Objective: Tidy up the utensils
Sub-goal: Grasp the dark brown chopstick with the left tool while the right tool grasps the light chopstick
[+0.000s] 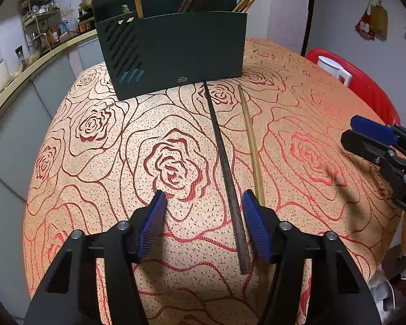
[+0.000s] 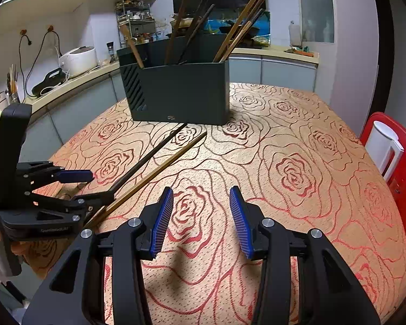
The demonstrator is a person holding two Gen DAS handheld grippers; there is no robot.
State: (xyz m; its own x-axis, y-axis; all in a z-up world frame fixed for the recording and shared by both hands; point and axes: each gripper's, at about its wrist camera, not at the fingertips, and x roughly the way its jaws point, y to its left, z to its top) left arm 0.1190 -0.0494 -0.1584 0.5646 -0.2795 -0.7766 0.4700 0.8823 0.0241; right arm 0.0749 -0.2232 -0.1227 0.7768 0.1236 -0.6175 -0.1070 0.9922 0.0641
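Note:
A dark green utensil holder (image 1: 176, 54) (image 2: 181, 92) stands at the far side of the table with several chopsticks upright in it. Two loose chopsticks lie on the rose-patterned cloth: a dark one (image 1: 224, 168) (image 2: 149, 159) and a light bamboo one (image 1: 253, 149) (image 2: 159, 173). My left gripper (image 1: 204, 205) (image 2: 81, 187) is open and low over the near end of the dark chopstick, which lies between its blue pads close to the right pad. My right gripper (image 2: 201, 200) (image 1: 365, 132) is open and empty, to the right of the chopsticks.
A red chair (image 2: 403, 162) with a white jug (image 2: 384, 146) stands at the table's right edge. A kitchen counter (image 2: 75, 78) with a rice cooker and racks runs behind and to the left.

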